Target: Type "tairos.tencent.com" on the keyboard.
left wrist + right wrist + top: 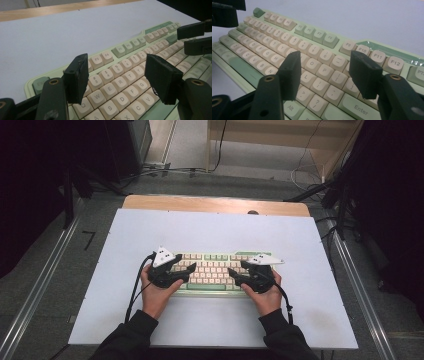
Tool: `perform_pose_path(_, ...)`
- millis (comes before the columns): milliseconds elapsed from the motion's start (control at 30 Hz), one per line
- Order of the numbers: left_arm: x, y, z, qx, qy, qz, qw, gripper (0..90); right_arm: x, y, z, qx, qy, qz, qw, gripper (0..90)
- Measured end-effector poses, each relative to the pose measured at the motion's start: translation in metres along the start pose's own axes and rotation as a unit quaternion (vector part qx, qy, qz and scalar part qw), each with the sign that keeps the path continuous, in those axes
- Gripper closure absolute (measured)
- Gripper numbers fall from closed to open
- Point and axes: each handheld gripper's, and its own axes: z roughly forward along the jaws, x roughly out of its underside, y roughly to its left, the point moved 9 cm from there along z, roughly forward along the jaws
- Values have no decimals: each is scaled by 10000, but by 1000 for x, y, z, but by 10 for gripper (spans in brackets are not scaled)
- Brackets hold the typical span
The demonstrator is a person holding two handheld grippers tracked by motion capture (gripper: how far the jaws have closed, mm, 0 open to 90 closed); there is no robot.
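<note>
A pale green keyboard (212,265) with cream keys lies in the middle of the white table top. My left gripper (188,271) hovers over its left end, jaws open and nothing between them. In the left gripper view the gripper (117,77) stands apart above the letter keys of the keyboard (130,45). My right gripper (234,272) hangs over the right end, also open and empty. In the right gripper view the gripper (324,72) frames the keys near Enter on the keyboard (274,37). Each hand grips its tool from the near side.
The white table top (210,230) reaches well beyond the keyboard on all sides, with a wooden strip (215,204) at its far edge. Metal rails (45,280) run along both sides. Cables (165,170) lie on the floor behind, and dark drapes stand left and right.
</note>
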Motion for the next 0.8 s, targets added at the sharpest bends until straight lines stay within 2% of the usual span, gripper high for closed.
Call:
perform_pose_path(233, 3, 4, -5, -47, -10, -65, 10000, 371, -3, 3, 2, -30, -16, -96, 9999, 551)
perform_pose_path(567, 6, 11, -15, -119, -67, -210, 9997, 372, -4, 8, 7, -140, 72, -242, 9996, 842)
perform_pose_path(800, 8, 14, -19, -118, -59, -263, 9996, 372, -5, 8, 10, -111, 97, -331, 9993, 876)
